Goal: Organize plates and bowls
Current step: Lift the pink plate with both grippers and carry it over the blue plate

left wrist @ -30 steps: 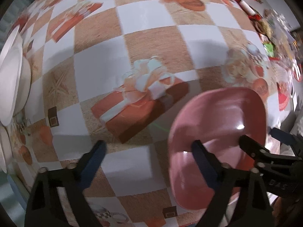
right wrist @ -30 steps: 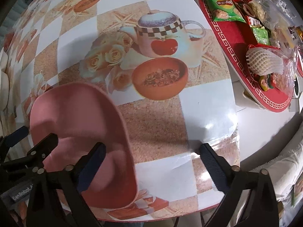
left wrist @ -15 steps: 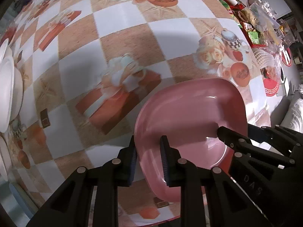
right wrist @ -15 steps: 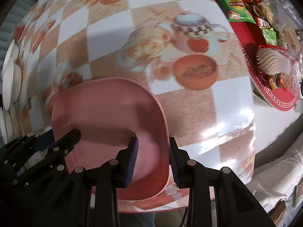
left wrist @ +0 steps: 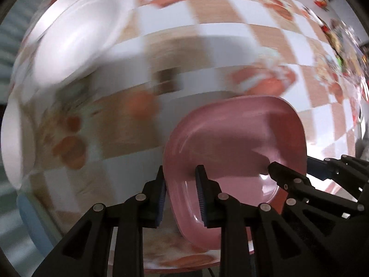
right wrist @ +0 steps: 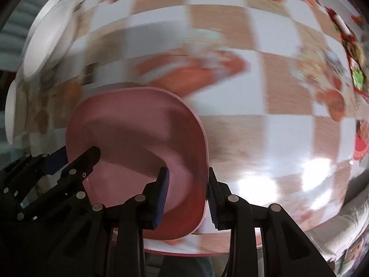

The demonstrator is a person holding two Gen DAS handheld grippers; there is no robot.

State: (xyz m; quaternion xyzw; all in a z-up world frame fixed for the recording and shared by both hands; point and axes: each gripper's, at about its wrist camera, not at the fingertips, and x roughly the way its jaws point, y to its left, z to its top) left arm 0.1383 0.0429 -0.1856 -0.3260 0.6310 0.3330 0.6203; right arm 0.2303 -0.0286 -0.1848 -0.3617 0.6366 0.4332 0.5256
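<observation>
A pink square bowl (left wrist: 230, 143) hangs just above the checkered tablecloth (left wrist: 230, 46), held between both grippers. My left gripper (left wrist: 181, 173) is shut on the bowl's left rim, one pad outside and one inside. My right gripper (right wrist: 188, 175) is shut on the opposite, right rim of the pink bowl (right wrist: 138, 127). Each view also shows the other tool: the right gripper (left wrist: 290, 165) at the bowl's far side, the left gripper (right wrist: 79, 153) at its left edge. White plates (left wrist: 76, 37) lie at the upper left, blurred by motion.
Another white plate (left wrist: 16, 143) sits at the left edge, with a pale blue dish (left wrist: 34, 226) below it. The same white plates (right wrist: 46, 37) show in the right wrist view. A red tray of snacks (right wrist: 355, 69) lies far right. The table's near edge (right wrist: 184, 252) runs under the bowl.
Both grippers went from open beside the bowl to shut on its opposite rims. The bowl then travelled left across the table, so the white plates now loom larger.
</observation>
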